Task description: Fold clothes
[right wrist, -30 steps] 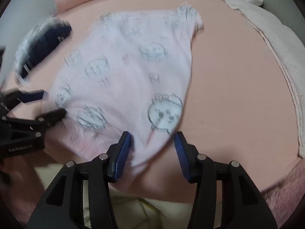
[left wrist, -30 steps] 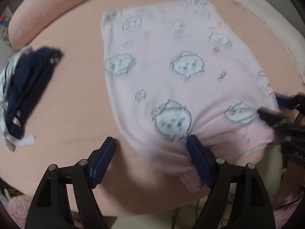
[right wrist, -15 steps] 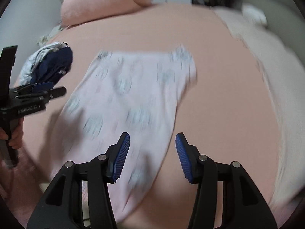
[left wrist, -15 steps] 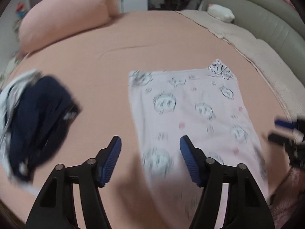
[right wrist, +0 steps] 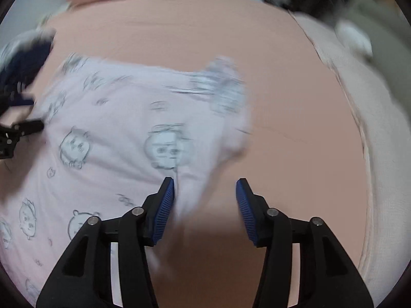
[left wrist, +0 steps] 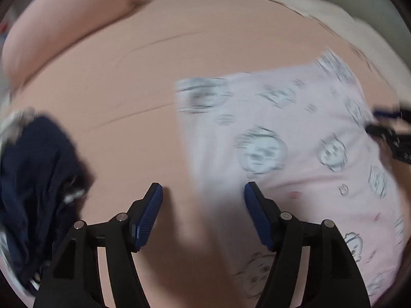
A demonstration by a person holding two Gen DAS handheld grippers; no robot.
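A pale pink garment printed with cartoon faces [left wrist: 295, 154] lies spread flat on the peach bed sheet [left wrist: 154, 77]; the frames are motion-blurred. My left gripper [left wrist: 203, 205] hovers open above the garment's left edge, with nothing between its blue pads. In the right wrist view the same garment [right wrist: 115, 141] fills the left half. My right gripper [right wrist: 205, 200] hangs open over the garment's right edge, holding nothing. Each gripper shows at the other view's side edge: the right gripper [left wrist: 385, 125] and the left gripper [right wrist: 23, 118].
A dark navy and white heap of clothes [left wrist: 33, 179] lies left of the garment. A long pink pillow [left wrist: 64, 30] runs along the far side. A cream blanket [right wrist: 380, 141] covers the bed's right side, and a white soft object [right wrist: 357, 38] sits on it.
Both grippers let go of the garment's near hem and lifted back. The garment now lies flat on the sheet. The views have since swung closer over its side edges.
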